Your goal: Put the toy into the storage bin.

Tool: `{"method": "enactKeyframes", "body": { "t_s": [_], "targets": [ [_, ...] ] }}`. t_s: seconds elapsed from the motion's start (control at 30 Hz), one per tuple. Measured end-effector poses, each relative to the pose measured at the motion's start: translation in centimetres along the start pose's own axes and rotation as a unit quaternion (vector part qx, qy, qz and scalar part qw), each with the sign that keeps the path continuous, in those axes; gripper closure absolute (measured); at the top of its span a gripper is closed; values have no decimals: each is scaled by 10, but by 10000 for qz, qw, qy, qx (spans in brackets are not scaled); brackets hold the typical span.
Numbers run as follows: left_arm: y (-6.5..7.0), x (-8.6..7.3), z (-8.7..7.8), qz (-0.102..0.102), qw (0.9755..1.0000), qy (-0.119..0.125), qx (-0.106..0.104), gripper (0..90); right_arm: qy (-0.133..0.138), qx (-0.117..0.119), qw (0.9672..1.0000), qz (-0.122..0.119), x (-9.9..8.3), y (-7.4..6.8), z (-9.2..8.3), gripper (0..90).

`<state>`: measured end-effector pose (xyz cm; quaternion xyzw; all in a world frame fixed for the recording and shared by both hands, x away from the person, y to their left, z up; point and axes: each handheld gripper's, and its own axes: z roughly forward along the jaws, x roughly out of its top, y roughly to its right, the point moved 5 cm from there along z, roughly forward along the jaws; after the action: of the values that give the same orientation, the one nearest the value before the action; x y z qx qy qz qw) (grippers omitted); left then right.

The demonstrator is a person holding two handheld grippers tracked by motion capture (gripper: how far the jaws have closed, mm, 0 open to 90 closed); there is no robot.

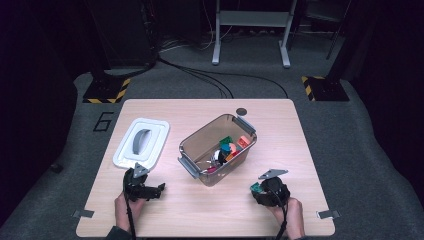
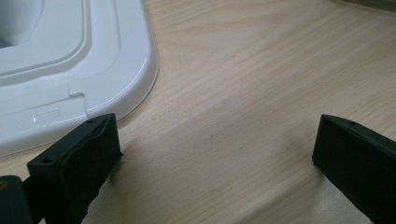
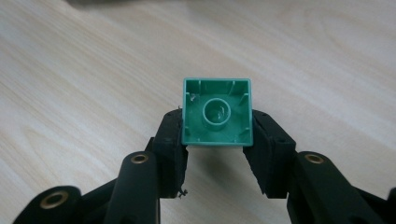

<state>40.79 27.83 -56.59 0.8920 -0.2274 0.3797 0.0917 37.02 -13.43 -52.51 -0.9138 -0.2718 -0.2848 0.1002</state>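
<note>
A green square brick [image 3: 217, 112] shows its hollow underside, and my right gripper [image 3: 217, 123] is shut on it, one pad on each side, just above the wooden table [image 3: 93, 70]. From above, that gripper [image 1: 258, 190] is at the front right with the green brick [image 1: 255, 187] at its tip. My left gripper [image 1: 156, 189] rests at the front left, jaws wide open with nothing between them. In its own view the left gripper [image 2: 217, 137] has bare wood between its fingers, and the white lid [image 2: 70, 60] lies just beyond the left finger.
A clear plastic bin [image 1: 200, 141] with grey handles stands mid-table and holds several coloured bricks [image 1: 232, 146]. The white lid [image 1: 141, 141] with a grey handle lies left of it. A small dark disc [image 1: 242, 111] sits near the far edge.
</note>
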Motion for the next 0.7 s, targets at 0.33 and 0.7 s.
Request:
{"method": "enactKeyframes", "body": {
  "t_s": [0.33,0.7],
  "targets": [
    [0,0,0,-1,10000,0,0,7,345,-14,9993,-137,35,4,-23,583],
    [0,0,0,-2,10000,1,0,7,680,-91,9970,-369,81,2,-46,582]
  ]
}}
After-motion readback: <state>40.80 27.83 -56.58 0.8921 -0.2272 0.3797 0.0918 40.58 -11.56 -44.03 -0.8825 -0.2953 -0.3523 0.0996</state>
